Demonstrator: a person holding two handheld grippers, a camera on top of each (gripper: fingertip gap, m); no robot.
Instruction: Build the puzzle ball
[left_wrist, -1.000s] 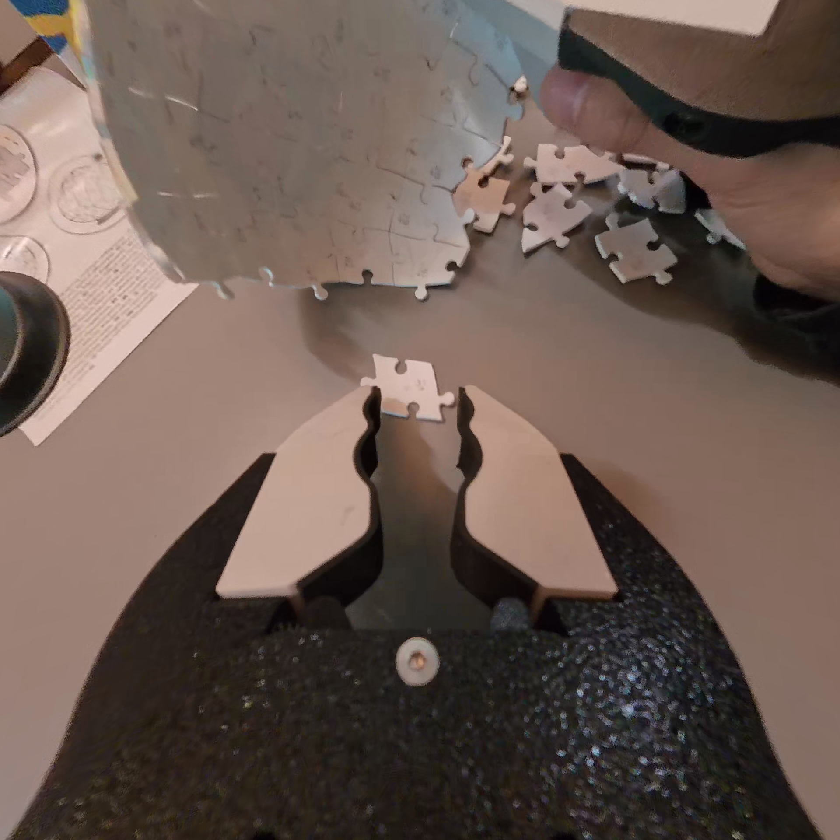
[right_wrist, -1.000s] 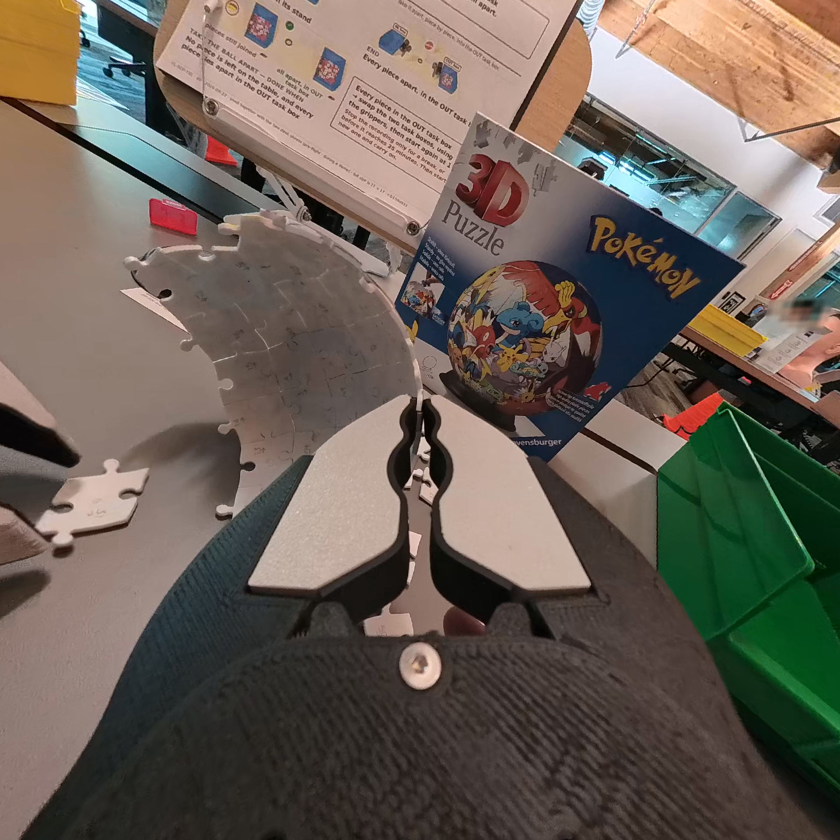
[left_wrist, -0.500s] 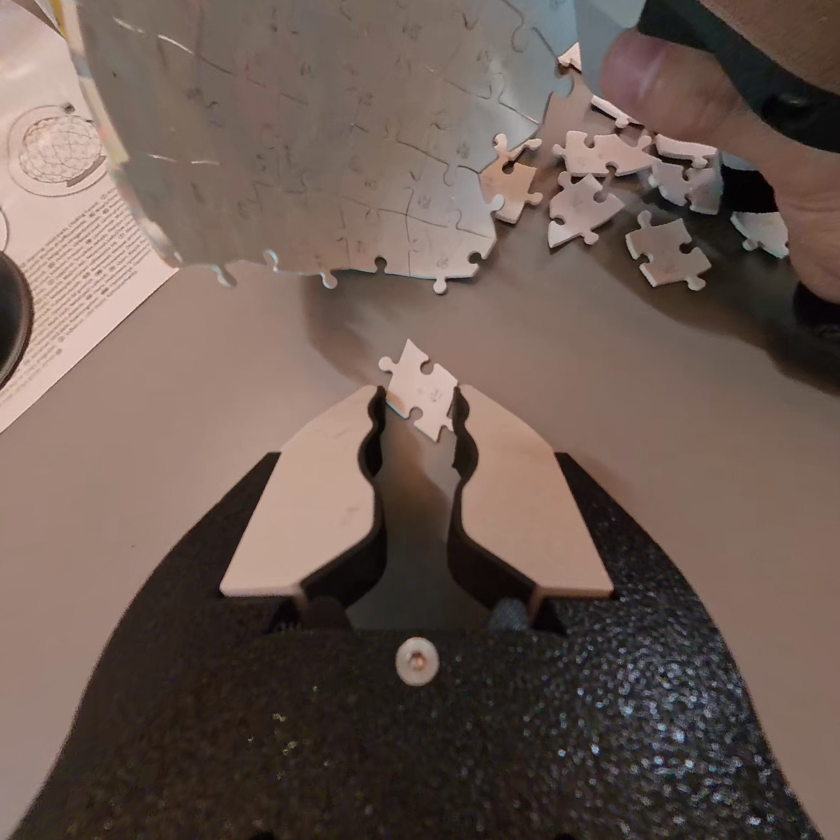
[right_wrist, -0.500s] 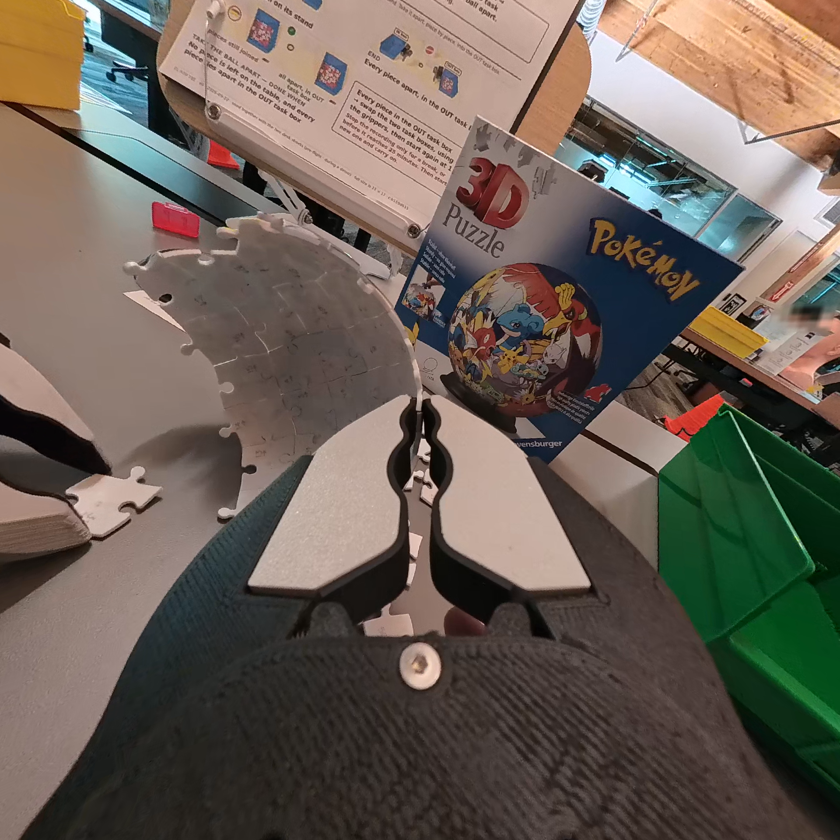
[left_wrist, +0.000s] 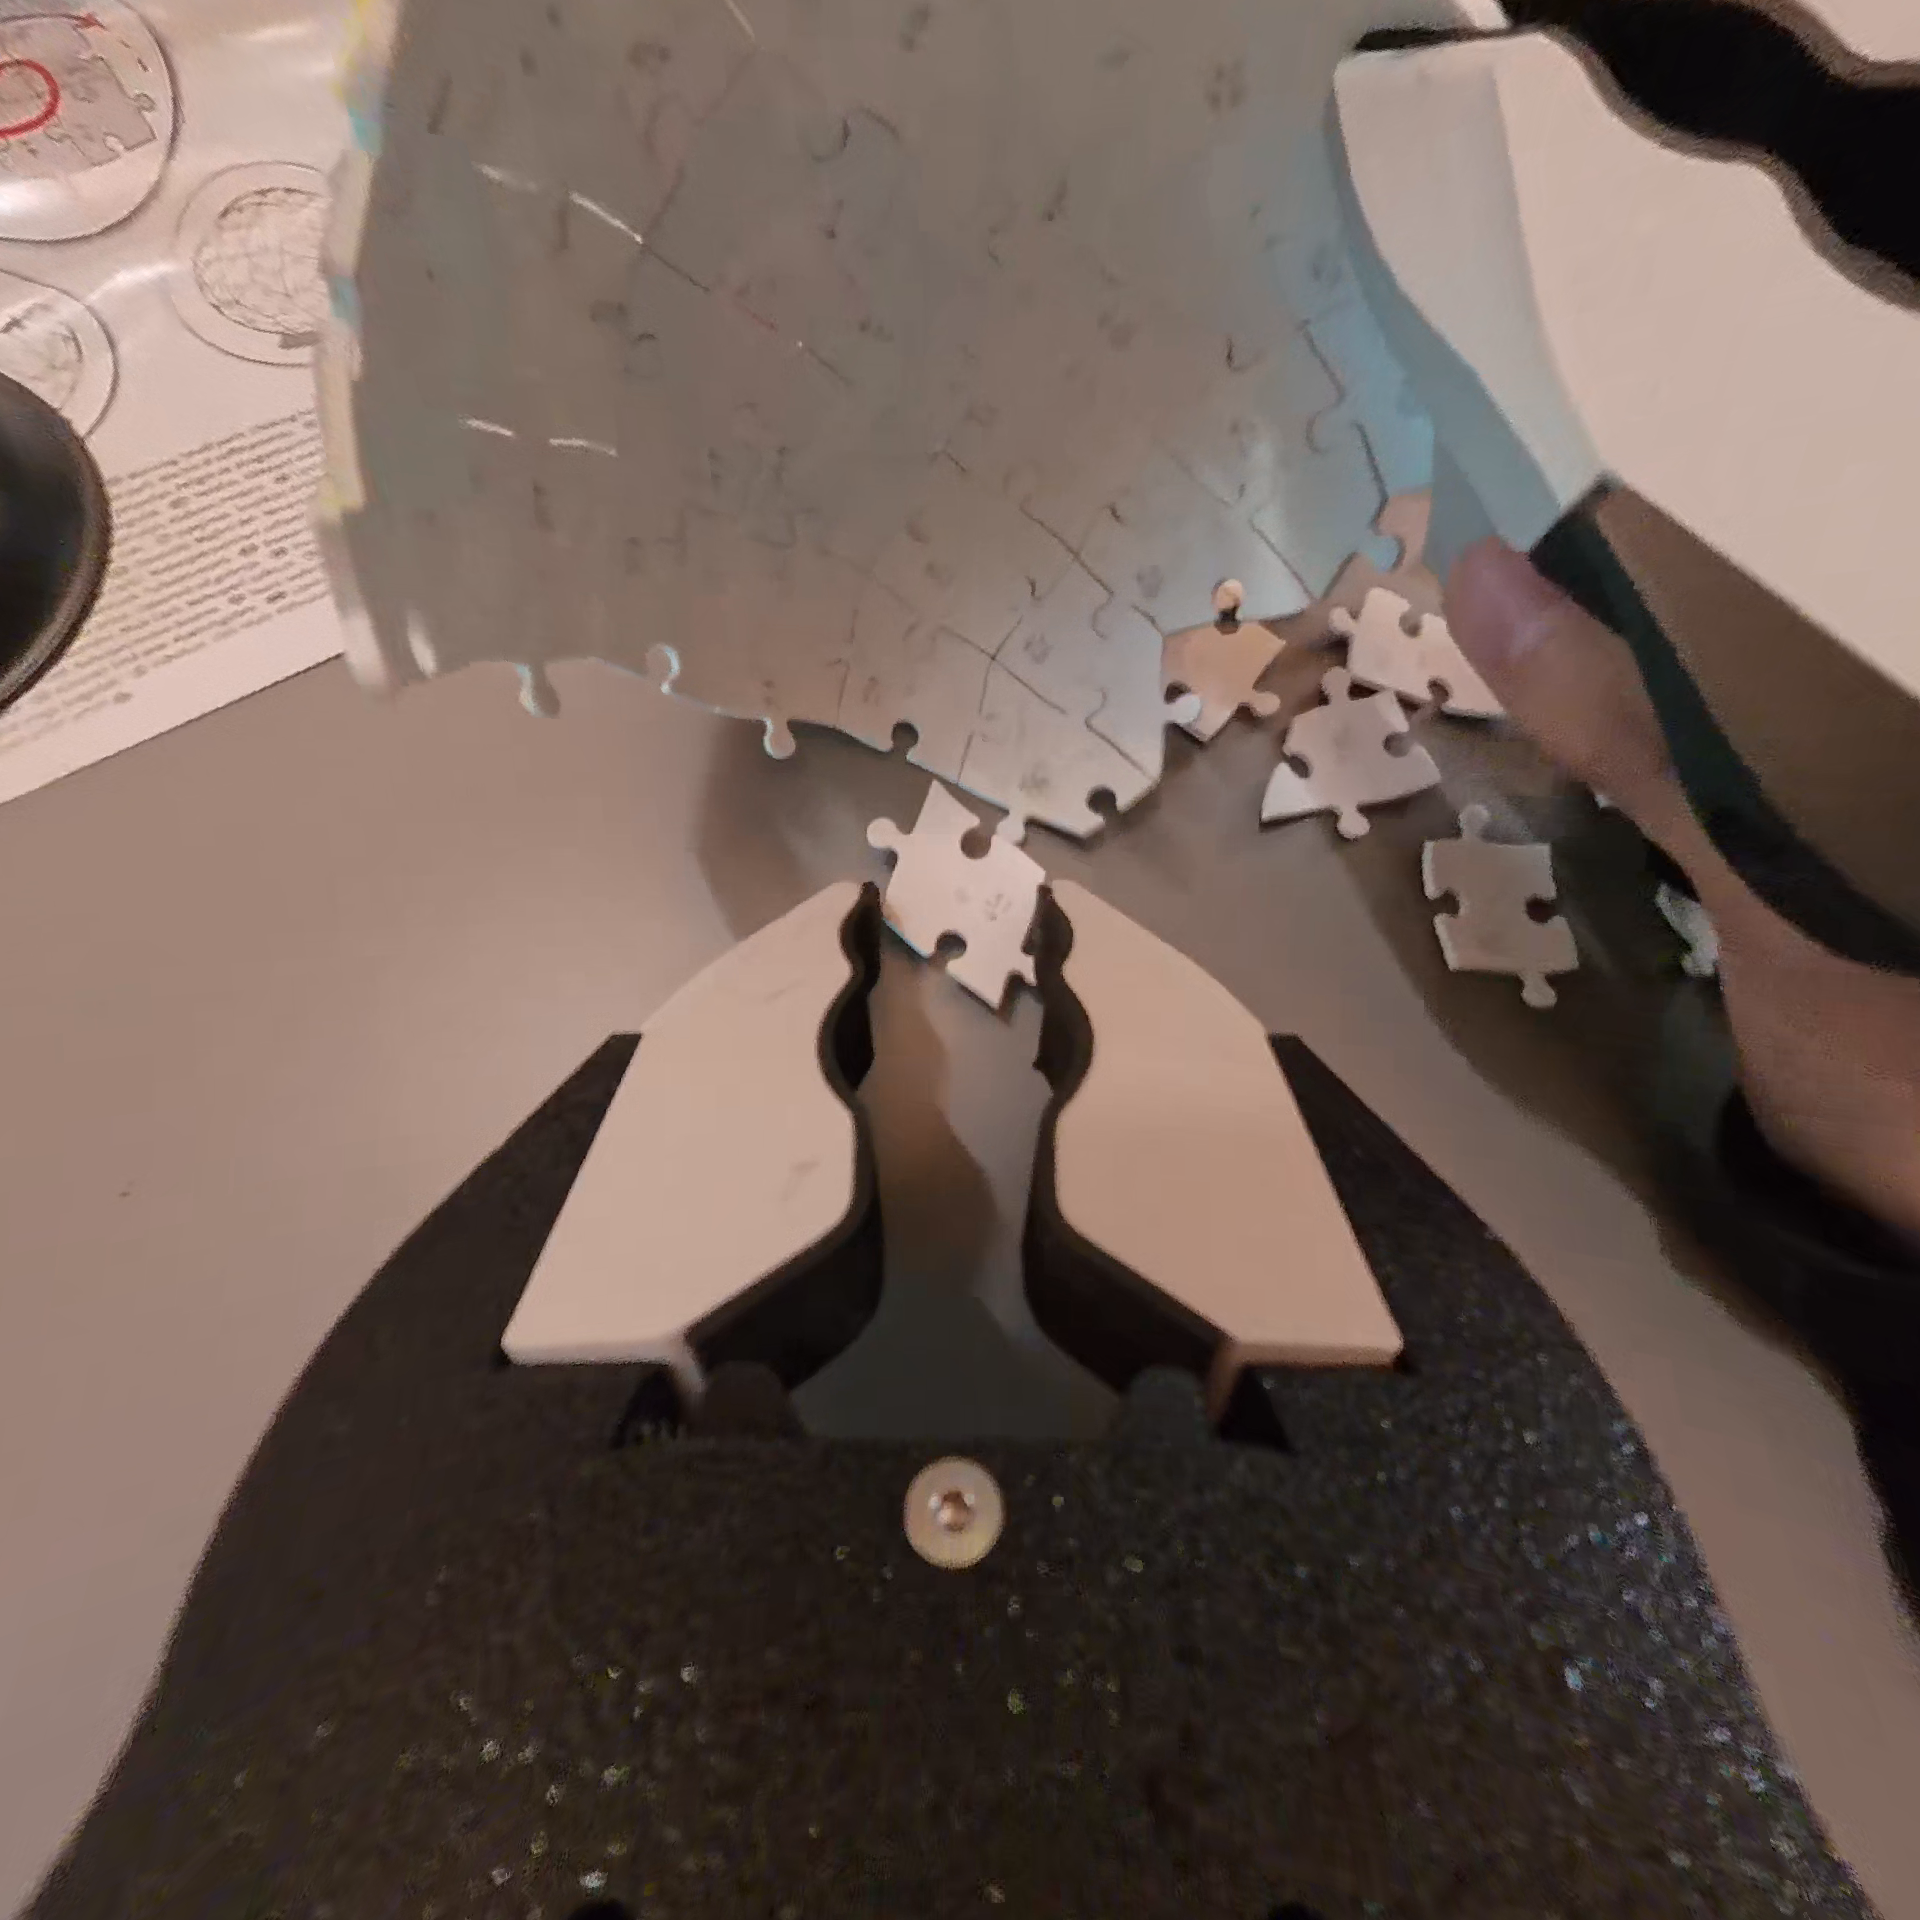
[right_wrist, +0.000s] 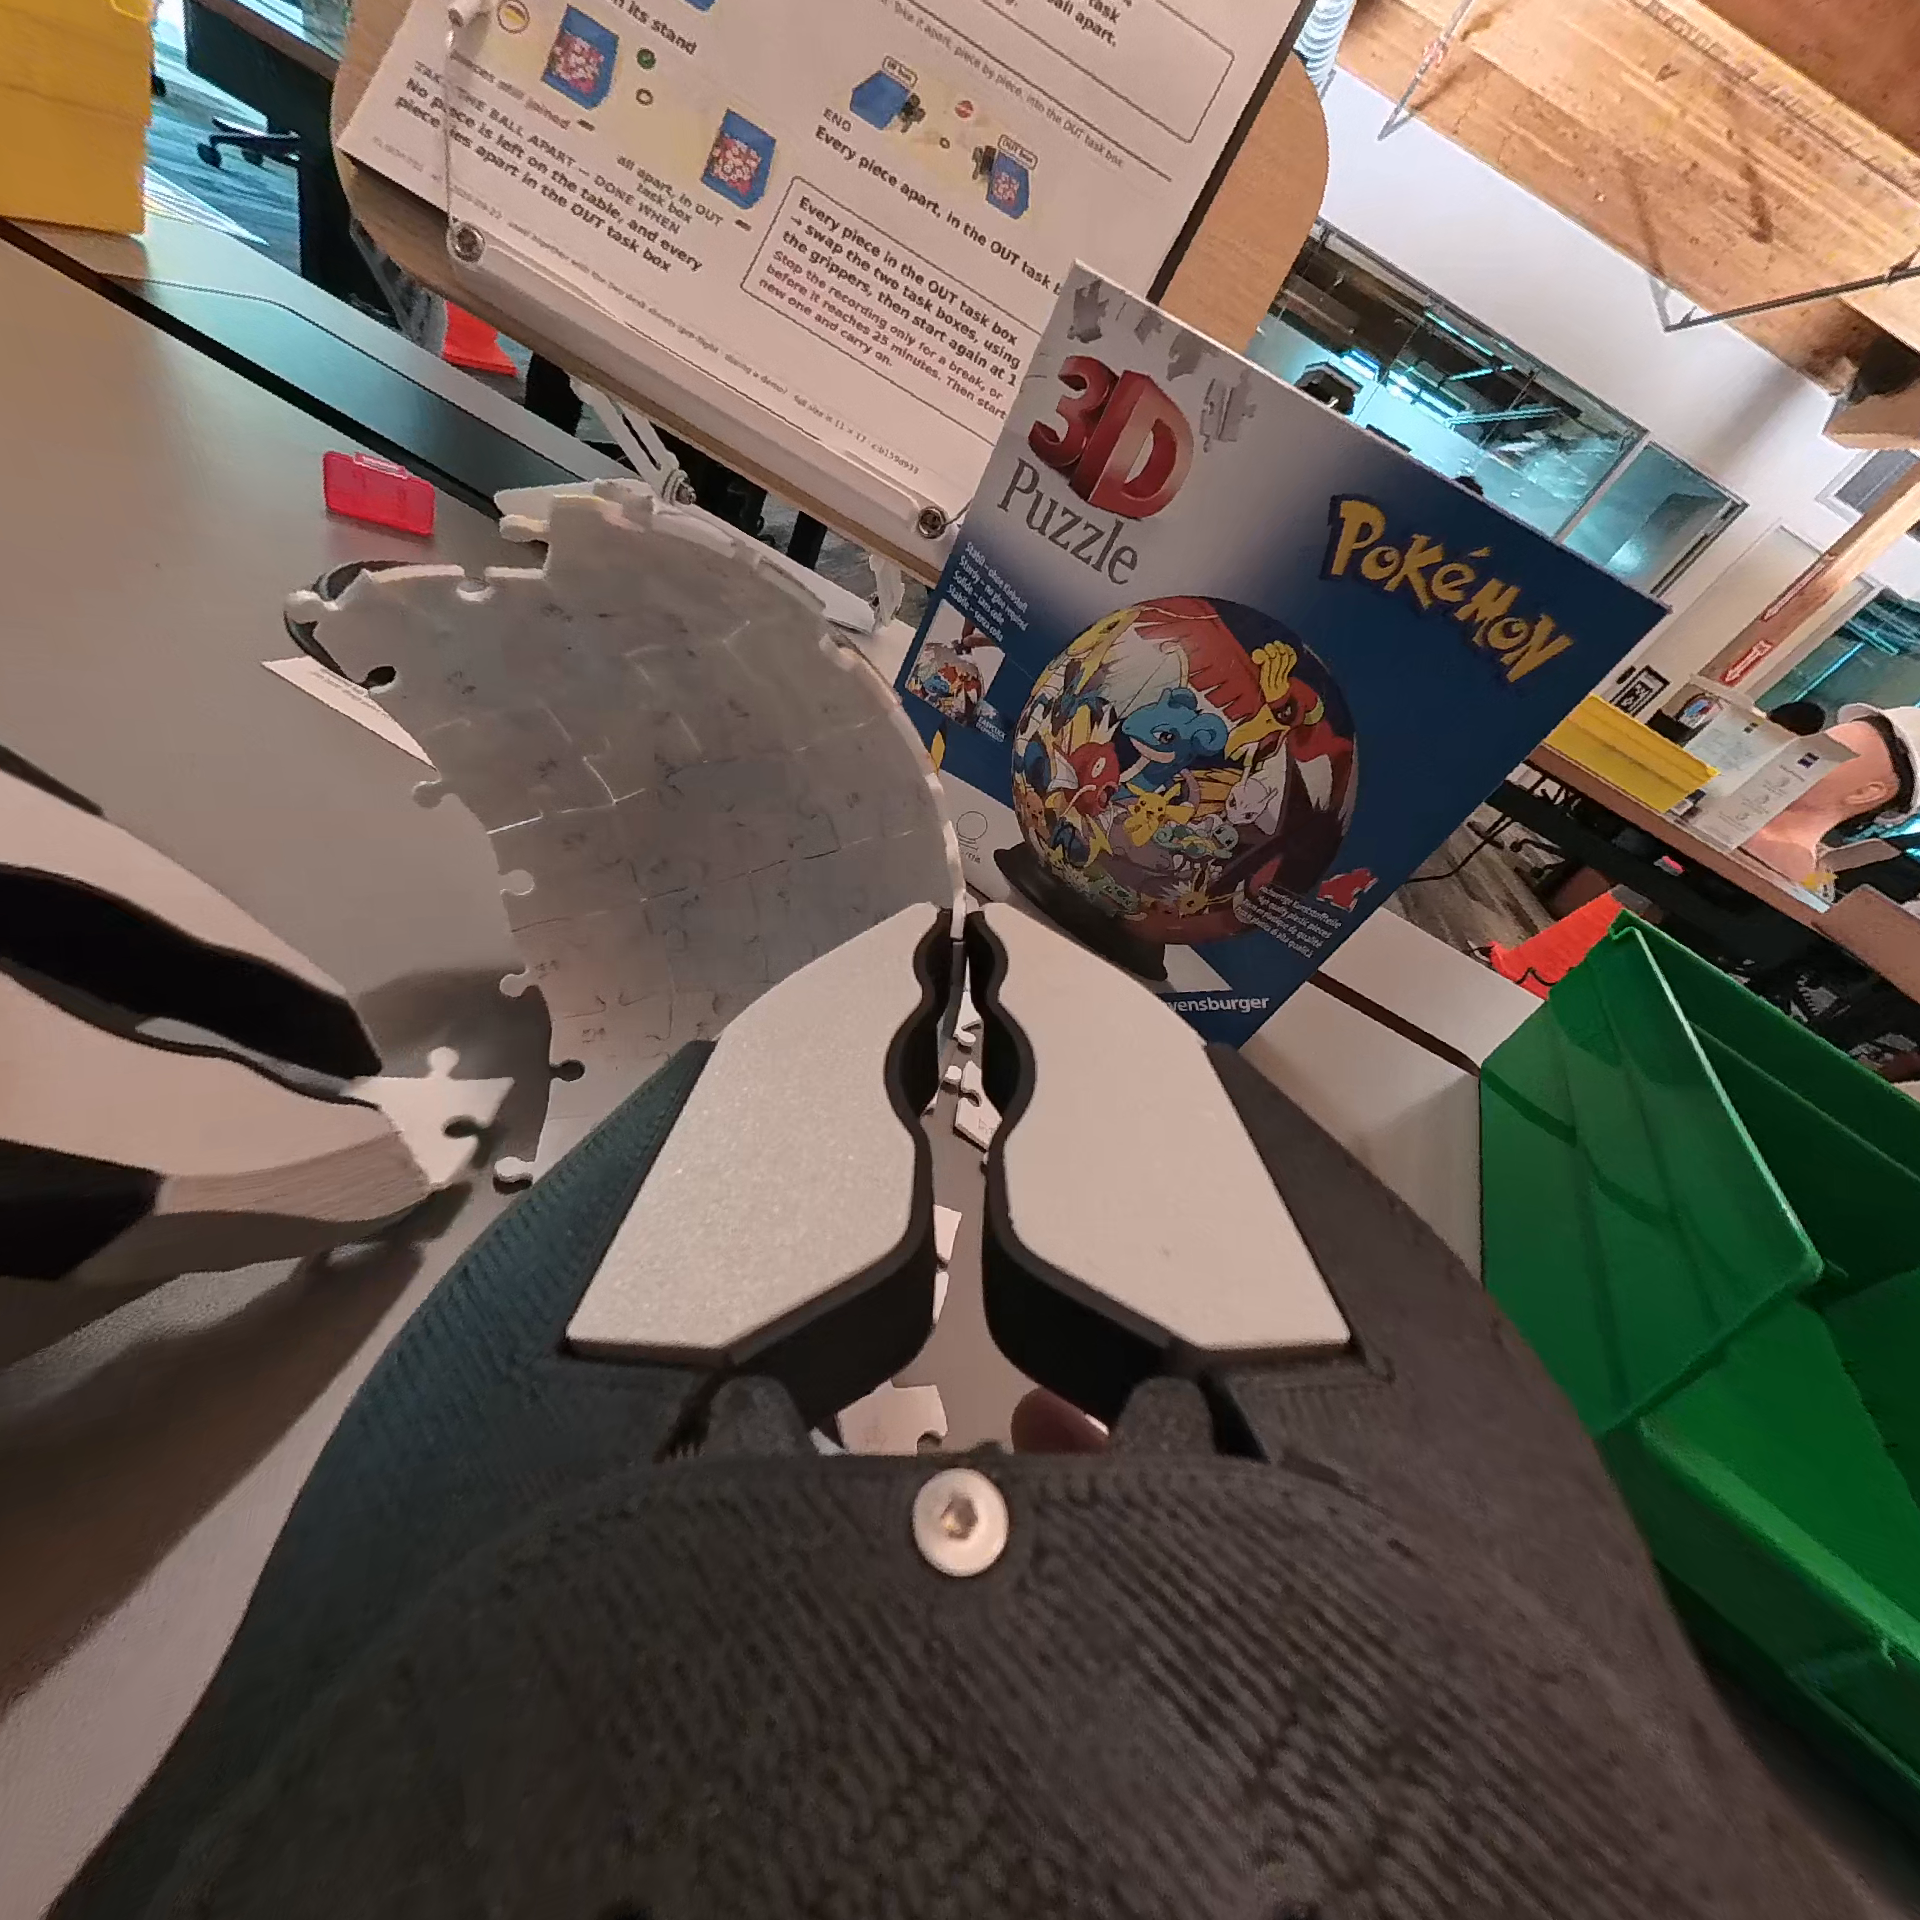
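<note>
Bystanders around the grey tabletop

A green bin is sitting at the right edge, a small red block is lying far back on the left, a clipped instruction board is leaning above, and a printed paper sheet is lying beside a dark round object.

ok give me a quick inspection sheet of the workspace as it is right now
surface: grey table, mostly bare in front.
job's things: curved puzzle shell held up on edge; one piece at its lower edge; loose pieces on the table.
clutter: instruction sheet, puzzle box, red item, green bin.
grippers: left gripper shut on the piece; right gripper shut on the shell's rim.
cables: nothing seen.
surroundings: clipboard sheet, other desks, yellow bins.
</note>
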